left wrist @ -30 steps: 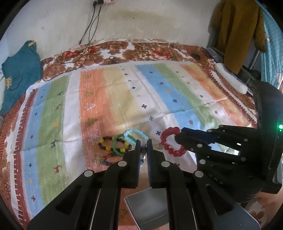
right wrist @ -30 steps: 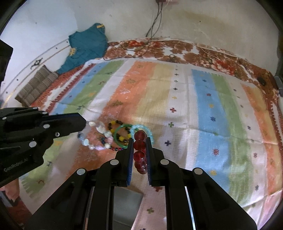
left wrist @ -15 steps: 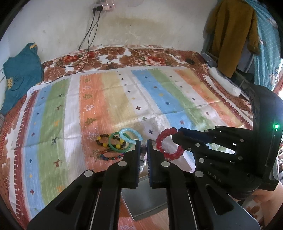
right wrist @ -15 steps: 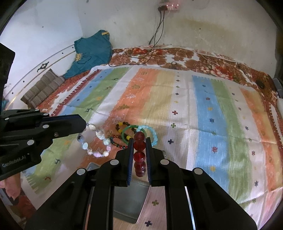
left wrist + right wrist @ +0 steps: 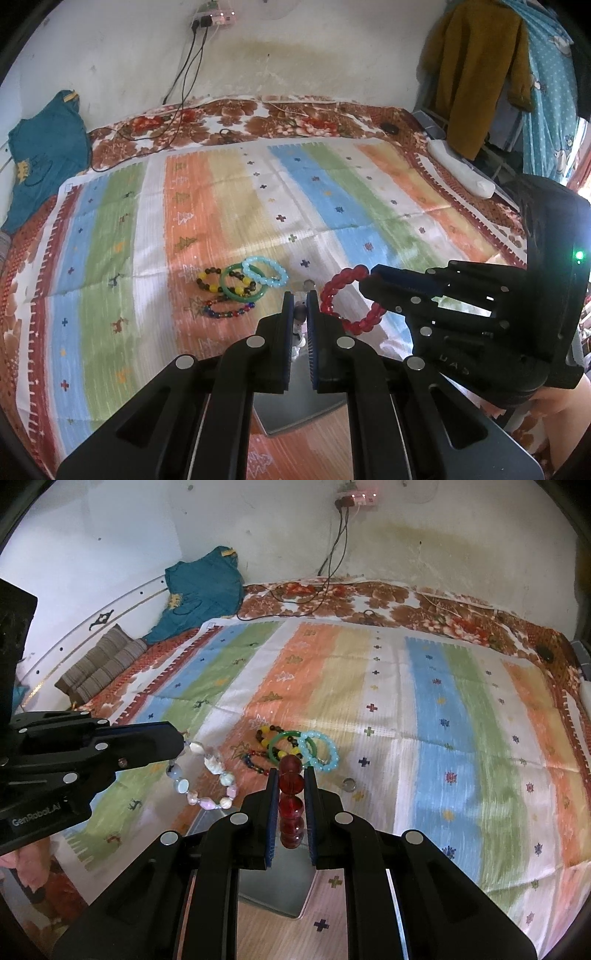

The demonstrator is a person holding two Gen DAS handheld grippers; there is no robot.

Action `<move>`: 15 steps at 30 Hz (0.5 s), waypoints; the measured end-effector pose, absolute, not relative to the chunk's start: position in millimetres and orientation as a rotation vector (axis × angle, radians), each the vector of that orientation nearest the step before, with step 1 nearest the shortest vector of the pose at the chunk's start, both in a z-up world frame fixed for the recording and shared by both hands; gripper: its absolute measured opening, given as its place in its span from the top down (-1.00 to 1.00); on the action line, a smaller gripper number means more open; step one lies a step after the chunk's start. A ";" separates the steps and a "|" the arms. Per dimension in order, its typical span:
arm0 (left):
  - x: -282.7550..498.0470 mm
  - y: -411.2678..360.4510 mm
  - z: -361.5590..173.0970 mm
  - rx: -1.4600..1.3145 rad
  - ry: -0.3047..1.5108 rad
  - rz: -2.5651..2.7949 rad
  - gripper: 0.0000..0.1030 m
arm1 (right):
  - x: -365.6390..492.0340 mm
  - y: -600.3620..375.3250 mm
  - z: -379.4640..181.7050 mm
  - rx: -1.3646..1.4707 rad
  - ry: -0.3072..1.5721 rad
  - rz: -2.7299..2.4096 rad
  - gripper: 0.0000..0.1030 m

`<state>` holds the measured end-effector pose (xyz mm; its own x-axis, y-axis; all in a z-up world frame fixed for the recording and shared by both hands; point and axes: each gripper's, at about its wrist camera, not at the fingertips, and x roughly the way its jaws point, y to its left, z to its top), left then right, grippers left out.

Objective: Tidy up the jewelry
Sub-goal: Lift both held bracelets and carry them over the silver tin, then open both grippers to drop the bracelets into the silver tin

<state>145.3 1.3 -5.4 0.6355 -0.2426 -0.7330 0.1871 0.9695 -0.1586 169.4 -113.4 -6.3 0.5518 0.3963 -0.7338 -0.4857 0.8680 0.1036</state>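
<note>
Striped multicolour cloth spread over a floral brown bedsheet. Teal garment at the sheet's left edge, against the wall. Mustard-brown jacket hangs at right. Wall socket with black cables trailing onto the sheet.

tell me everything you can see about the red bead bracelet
The red bead bracelet is a closed loop of round, glossy, translucent red beads, glass or plastic by the look. The right tool is shut on one side of it, beads stacked between its fingers, so the loop hangs in the air above the striped cloth, touching nothing else visible.
</note>
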 end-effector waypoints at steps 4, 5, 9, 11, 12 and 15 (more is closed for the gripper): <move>141.3 1.3 -5.3 -0.075 0.846 -0.242 0.87 | 164.8 -114.3 -6.4 -0.114 0.836 0.525 0.73; 139.3 1.7 -5.4 -0.076 0.846 -0.237 0.87 | 163.0 -115.2 -6.3 -0.112 0.836 0.526 0.73; 129.8 3.3 -5.9 -0.091 0.843 -0.216 0.87 | 156.3 -116.0 -8.2 -0.120 0.844 0.534 0.73; 126.6 3.6 -7.1 -0.100 0.848 -0.209 0.87 | 153.2 -115.2 -9.9 -0.123 0.859 0.546 0.73; 125.4 3.4 -8.4 -0.104 0.853 -0.205 0.87 | 152.9 -115.4 -10.8 -0.123 0.867 0.546 0.73; 123.3 5.1 -12.0 -0.115 0.865 -0.183 0.71 | 151.3 -117.6 -12.1 -0.131 0.878 0.525 0.42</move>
<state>123.3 5.1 -12.0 0.6341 -0.2063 -0.7452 0.1136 0.9781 -0.1741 151.3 -117.6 -12.1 0.5215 0.3840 -0.7619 -0.4891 0.8663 0.1018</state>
